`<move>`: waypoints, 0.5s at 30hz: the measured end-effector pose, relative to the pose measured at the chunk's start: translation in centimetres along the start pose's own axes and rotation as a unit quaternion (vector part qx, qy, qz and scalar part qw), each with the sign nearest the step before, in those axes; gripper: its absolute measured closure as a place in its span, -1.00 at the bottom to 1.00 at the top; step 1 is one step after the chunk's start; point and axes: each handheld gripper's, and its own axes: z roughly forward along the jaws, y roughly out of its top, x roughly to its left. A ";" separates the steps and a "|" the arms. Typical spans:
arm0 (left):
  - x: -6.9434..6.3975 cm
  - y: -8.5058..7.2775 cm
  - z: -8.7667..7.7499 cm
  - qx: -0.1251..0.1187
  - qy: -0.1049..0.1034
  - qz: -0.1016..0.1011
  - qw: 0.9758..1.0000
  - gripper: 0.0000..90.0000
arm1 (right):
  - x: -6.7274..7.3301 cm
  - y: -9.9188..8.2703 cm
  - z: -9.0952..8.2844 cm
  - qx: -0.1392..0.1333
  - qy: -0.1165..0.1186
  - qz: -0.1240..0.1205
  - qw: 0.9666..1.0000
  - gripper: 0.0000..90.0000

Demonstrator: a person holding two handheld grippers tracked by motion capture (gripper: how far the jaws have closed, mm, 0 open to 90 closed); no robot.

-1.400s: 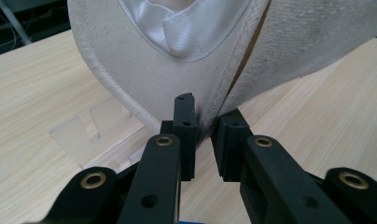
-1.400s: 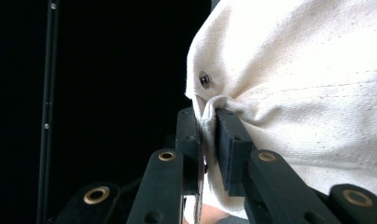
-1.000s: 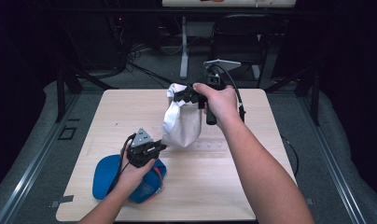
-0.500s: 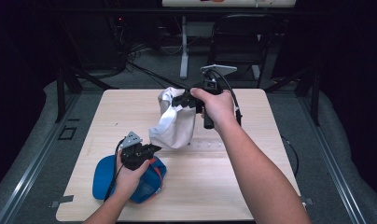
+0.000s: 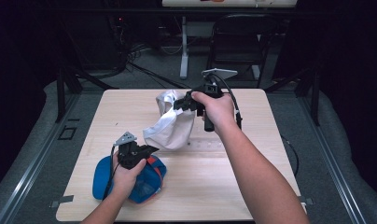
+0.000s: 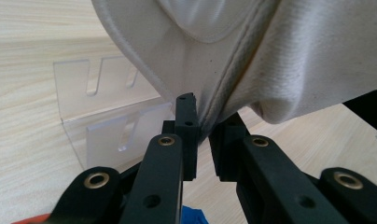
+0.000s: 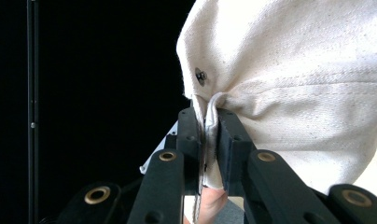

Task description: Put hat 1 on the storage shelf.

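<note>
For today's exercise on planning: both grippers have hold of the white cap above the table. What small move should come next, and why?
Probably ease the two grippers apart to spread the white cap. The right gripper pinches its fabric near a metal eyelet, the left gripper clamps a seam at its lower edge, and the cap hangs crumpled between them.

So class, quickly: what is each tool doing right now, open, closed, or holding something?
Left tool: closed on the lower edge of the white cap.
Right tool: closed on the cap's upper fabric, holding it up above the table.

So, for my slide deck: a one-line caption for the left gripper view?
Left gripper pinching the white cap's seam above a clear acrylic stand.
</note>
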 end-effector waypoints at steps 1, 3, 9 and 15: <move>0.0 0.0 0.0 0.000 0.000 0.000 1.000 0.85 | 0.0 0.0 0.0 0.000 0.000 0.000 1.000 0.80; -0.4 0.3 0.3 0.010 0.009 0.050 0.999 0.87 | 0.1 0.1 0.1 -0.001 0.003 -0.001 1.000 0.80; -1.4 0.9 0.3 0.049 0.045 0.142 0.988 0.89 | -0.1 0.3 -0.3 -0.008 0.002 0.003 1.000 0.80; -1.0 1.0 0.5 0.056 0.028 0.122 0.991 0.89 | -0.3 0.3 -1.2 -0.015 -0.001 0.003 1.000 0.80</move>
